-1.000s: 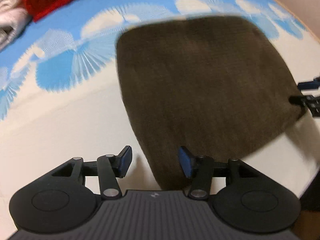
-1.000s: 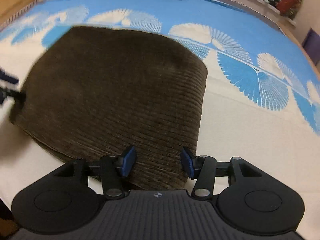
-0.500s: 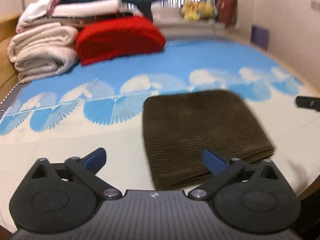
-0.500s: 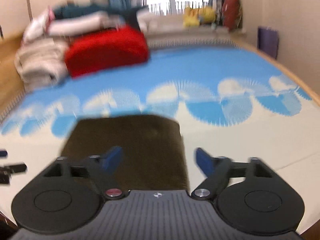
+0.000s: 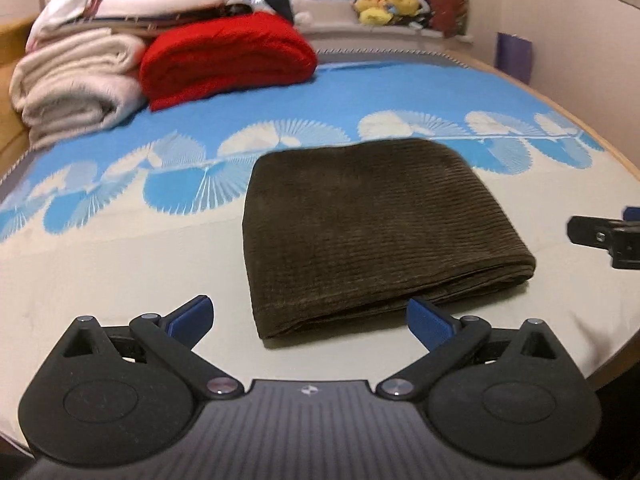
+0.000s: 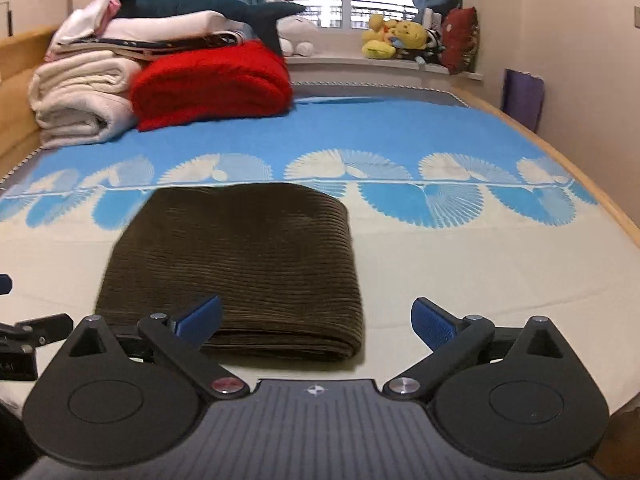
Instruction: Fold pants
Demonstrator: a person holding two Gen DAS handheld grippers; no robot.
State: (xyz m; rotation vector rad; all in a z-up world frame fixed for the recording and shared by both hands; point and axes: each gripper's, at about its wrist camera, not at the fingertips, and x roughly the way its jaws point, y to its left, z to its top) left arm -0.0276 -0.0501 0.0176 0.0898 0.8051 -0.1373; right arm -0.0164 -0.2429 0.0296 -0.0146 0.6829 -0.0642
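The dark brown corduroy pants (image 5: 368,232) lie folded into a compact rectangle on the bed's blue and cream cover (image 5: 100,272). My left gripper (image 5: 308,312) hovers open just short of the near folded edge, holding nothing. In the right wrist view the same pants (image 6: 236,256) sit ahead and to the left. The jaws of my right gripper (image 6: 316,312) are opening wide, with the near right corner of the pants below them and nothing pressed between the pads. Each gripper shows at the edge of the other's view.
A folded red blanket (image 6: 212,84) and rolled cream blankets (image 6: 80,96) are stacked at the far left of the bed, with more bedding on top. Plush toys (image 6: 396,40) line the windowsill. The wooden bed frame (image 6: 600,200) runs along the right side.
Both grippers have let go of the pants, spread their jaws wide and drawn back and up. The views tipped up from the fabric to the whole bed. The pants stay folded.
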